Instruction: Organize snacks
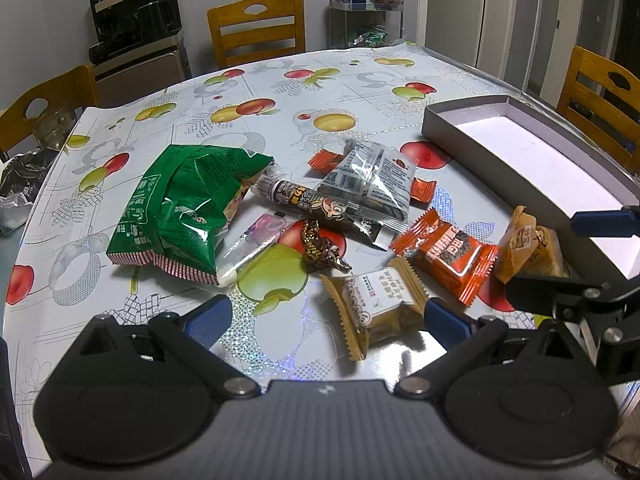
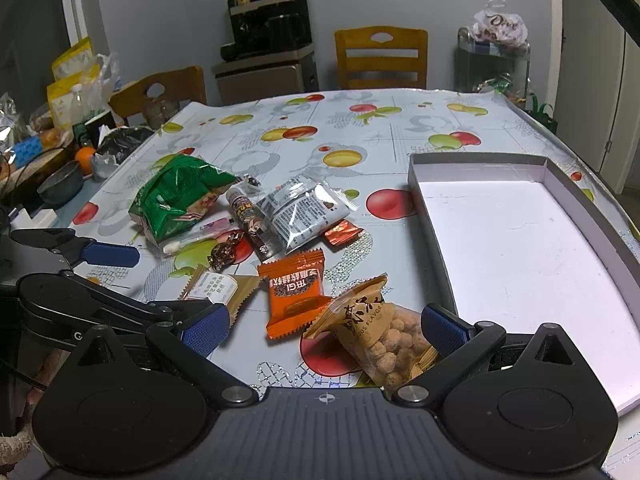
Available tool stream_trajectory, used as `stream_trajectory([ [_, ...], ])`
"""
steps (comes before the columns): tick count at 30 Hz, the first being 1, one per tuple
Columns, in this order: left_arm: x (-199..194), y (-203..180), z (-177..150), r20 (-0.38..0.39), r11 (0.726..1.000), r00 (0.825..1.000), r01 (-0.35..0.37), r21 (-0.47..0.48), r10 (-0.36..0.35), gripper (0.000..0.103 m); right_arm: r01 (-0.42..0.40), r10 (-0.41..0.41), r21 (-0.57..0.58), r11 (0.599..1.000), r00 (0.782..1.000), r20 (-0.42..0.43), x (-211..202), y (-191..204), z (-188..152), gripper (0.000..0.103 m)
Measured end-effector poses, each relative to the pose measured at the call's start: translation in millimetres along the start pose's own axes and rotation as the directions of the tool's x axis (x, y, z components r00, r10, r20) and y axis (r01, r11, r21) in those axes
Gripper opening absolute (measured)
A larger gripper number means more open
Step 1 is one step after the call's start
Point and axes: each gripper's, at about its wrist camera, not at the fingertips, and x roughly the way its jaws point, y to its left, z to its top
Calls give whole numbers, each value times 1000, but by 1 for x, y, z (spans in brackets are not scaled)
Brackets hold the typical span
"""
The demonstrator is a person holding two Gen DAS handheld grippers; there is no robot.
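Loose snacks lie on the fruit-print tablecloth: a green bag [image 1: 180, 208] [image 2: 176, 196], a dark tube snack [image 1: 320, 208], a clear silver packet [image 1: 372, 176], an orange packet [image 1: 448, 252] [image 2: 294, 292] and a wrapped chocolate [image 1: 324, 248]. My left gripper [image 1: 326, 320] is open low over the table, and a tan cake packet [image 1: 380, 304] lies between its fingers. My right gripper [image 2: 325, 327] is open too, with a peanut bag [image 2: 376, 332] [image 1: 524, 248] lying between its fingers. To the right sits a shallow grey box [image 2: 432, 232] [image 1: 460, 128] with nothing on its white floor.
Wooden chairs [image 1: 256, 28] [image 1: 600, 88] stand around the table. A black dispenser [image 2: 268, 36] and a cart holding a white bag [image 2: 496, 28] stand by the far wall. Bags, a bowl [image 2: 60, 188] and an orange crowd the surface off the table's left edge.
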Motion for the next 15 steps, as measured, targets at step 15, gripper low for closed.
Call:
stream_trajectory([
  [15, 1, -1, 0, -4, 1000, 1000, 2, 0, -2, 103, -1, 1, -1, 1000, 1000, -2, 0, 0, 0, 103],
])
